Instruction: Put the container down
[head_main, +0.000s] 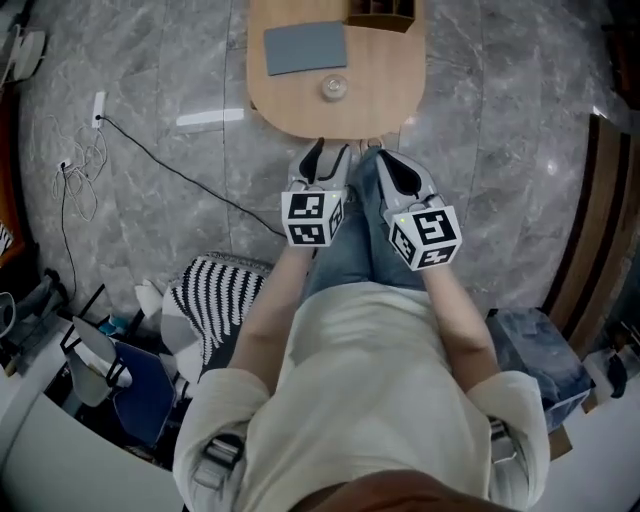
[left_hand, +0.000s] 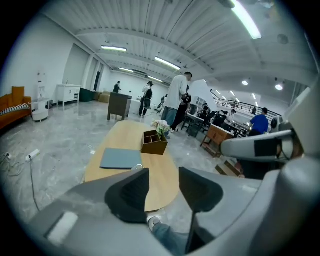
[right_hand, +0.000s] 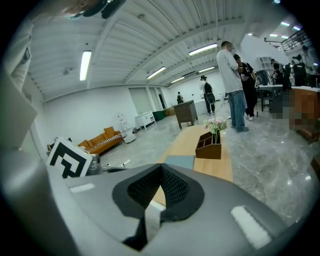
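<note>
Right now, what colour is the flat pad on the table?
Slate grey-blue; the pad shows best in the head view.

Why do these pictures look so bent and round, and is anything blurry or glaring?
Left gripper view: wide-angle lens, so dark corners and a bowed ceiling; the ceiling light blows out white; the close jaws look soft, the table sharper. Right gripper view: same bending, with a bright light strip. Head view: even light, the floor curving toward the edges.

Grey marble floor (head_main: 500, 150), wooden table (head_main: 390, 85)
</note>
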